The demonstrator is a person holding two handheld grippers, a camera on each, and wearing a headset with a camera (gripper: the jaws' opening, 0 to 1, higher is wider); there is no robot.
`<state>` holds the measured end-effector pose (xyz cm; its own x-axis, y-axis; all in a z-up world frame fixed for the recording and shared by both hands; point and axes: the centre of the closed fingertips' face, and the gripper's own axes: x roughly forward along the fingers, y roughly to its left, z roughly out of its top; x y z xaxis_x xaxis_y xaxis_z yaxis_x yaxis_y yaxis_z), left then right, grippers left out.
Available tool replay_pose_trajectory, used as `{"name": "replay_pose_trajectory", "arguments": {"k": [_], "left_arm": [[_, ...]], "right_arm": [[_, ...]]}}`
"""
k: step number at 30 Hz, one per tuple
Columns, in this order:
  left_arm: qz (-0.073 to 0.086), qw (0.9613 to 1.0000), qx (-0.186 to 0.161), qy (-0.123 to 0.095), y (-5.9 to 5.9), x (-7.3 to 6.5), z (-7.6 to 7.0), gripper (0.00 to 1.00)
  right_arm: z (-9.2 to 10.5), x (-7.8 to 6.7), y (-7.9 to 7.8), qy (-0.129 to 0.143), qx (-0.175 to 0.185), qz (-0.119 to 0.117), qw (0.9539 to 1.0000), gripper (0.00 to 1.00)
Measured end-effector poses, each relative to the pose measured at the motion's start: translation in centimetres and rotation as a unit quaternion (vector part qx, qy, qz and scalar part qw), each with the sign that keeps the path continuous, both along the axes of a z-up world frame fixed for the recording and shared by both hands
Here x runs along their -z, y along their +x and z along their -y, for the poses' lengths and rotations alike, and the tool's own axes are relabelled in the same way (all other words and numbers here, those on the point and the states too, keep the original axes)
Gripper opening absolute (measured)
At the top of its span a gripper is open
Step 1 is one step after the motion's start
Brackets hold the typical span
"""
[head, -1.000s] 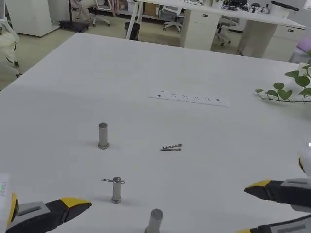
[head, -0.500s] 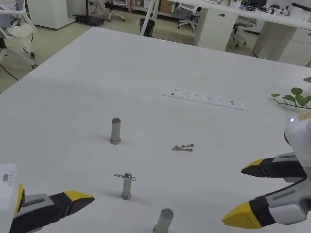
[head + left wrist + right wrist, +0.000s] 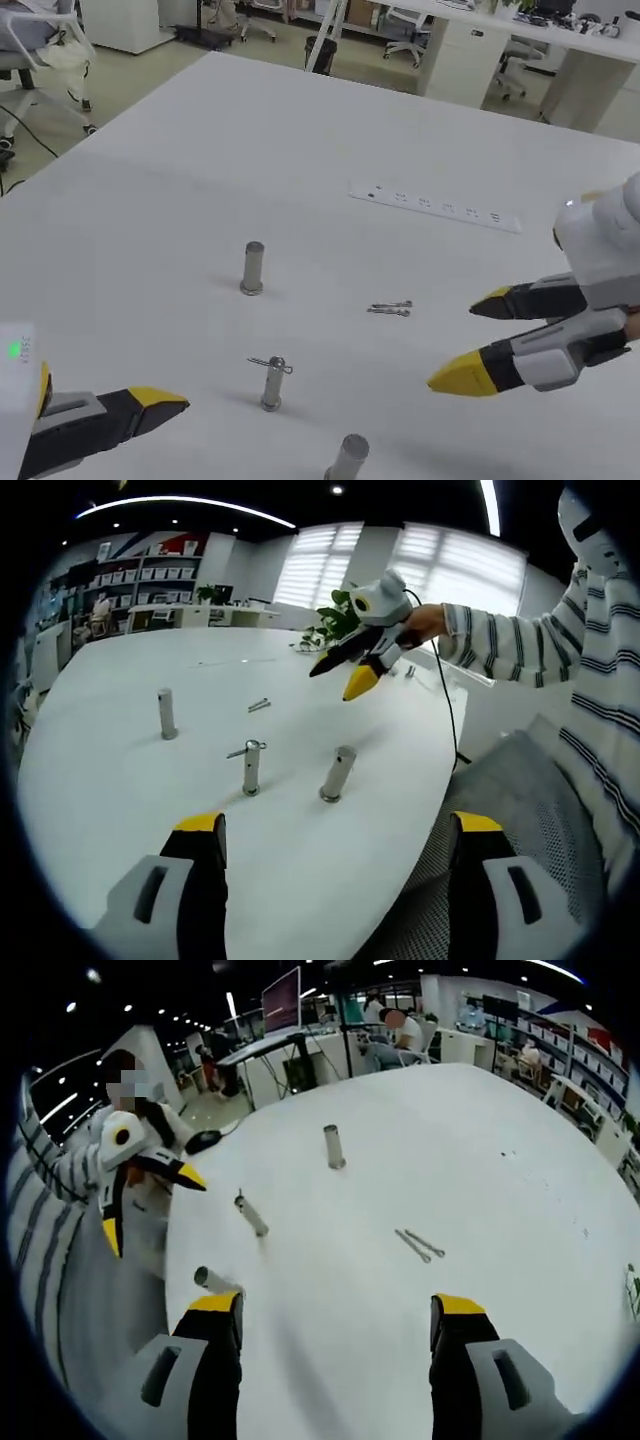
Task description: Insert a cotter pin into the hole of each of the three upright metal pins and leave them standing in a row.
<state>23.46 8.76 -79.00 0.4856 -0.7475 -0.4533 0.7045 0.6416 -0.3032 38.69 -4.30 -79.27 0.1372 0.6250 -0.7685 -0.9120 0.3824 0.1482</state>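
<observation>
Right gripper (image 3: 451, 344) closer to cotter pins (image 3: 389, 309), spread | left gripper (image 3: 337, 822) spread

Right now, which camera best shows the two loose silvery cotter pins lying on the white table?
The right gripper view: the loose cotter pins lie ahead of its jaws, plainly two. The head view shows them close together; the left gripper view, a distant sliver.
</observation>
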Motion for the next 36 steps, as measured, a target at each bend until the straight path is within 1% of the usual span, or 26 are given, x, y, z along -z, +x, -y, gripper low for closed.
{"name": "replay_pose_trajectory", "arguments": {"k": [1,2,4,6,7,9,12,14,16,18,20,22,24,26,29,34,36], "left_arm": [[-0.001,1.0000,0.000,0.006,0.0,0.1,-0.1,0.92],[-0.001,0.9999,0.001,0.017,0.0,0.2,-0.4,0.92],[-0.002,0.9998,-0.005,0.021,0.1,0.2,-0.6,0.92],[-0.001,0.9998,-0.012,0.018,0.3,-0.1,-0.9,0.92],[0.001,0.9998,-0.015,0.013,0.3,-0.3,-0.9,0.92],[0.006,0.9998,-0.017,0.010,0.4,-0.5,-0.9,0.90],[0.004,0.9997,-0.025,0.007,0.6,-0.4,-0.8,0.90],[0.004,0.9996,-0.026,0.006,0.5,-0.4,-0.7,0.90],[0.004,0.9996,-0.026,0.003,0.5,-0.4,-0.5,0.90],[0.007,0.9996,-0.028,-0.001,0.5,-0.4,-0.4,0.89],[0.004,0.9994,-0.035,-0.004,0.7,-0.2,-0.4,0.88],[0.005,0.9993,-0.038,-0.003,0.8,-0.3,-0.5,0.88],[0.004,0.9992,-0.041,-0.004,0.8,-0.3,-0.5,0.88],[0.003,0.9991,-0.041,-0.006,0.8,-0.2,-0.5,0.88],[0.003,0.9992,-0.040,-0.004,0.7,0.0,-0.4,0.87],[-0.001,0.9992,-0.039,-0.006,0.7,0.1,-0.1,0.86],[-0.001,0.9991,-0.041,-0.010,0.8,0.1,0.0,0.86]], "right_arm": [[-0.2,0.3,0.2,-0.007,-0.005,-0.004,1.0000,0.75],[-0.3,0.5,0.4,-0.011,-0.009,-0.003,0.9999,0.72],[-0.7,0.9,0.8,-0.019,-0.021,-0.001,0.9996,0.71],[-1.0,1.3,0.9,-0.028,-0.035,-0.002,0.9990,0.70],[-1.3,1.5,1.0,-0.030,-0.042,-0.002,0.9987,0.70],[-1.6,2.0,1.3,-0.041,-0.057,0.000,0.9975,0.67],[-2.1,2.7,1.9,-0.058,-0.081,0.004,0.9950,0.63],[-2.5,2.9,2.4,-0.064,-0.088,0.005,0.9940,0.62],[-2.7,3.1,3.2,-0.071,-0.083,0.004,0.9940,0.62],[-3.0,3.3,3.5,-0.071,-0.090,0.003,0.9934,0.62],[-3.2,3.7,4.1,-0.074,-0.090,0.004,0.9931,0.60],[-3.1,4.2,4.4,-0.086,-0.102,0.005,0.9911,0.59],[-2.8,4.8,4.7,-0.104,-0.116,0.007,0.9877,0.58],[-2.7,5.2,5.0,-0.112,-0.121,0.011,0.9863,0.57],[-2.7,5.7,5.3,-0.118,-0.122,0.009,0.9854,0.51],[-3.0,5.9,5.7,-0.117,-0.125,0.009,0.9852,0.51],[-3.1,6.2,5.7,-0.119,-0.124,0.001,0.9852,0.51]]}}
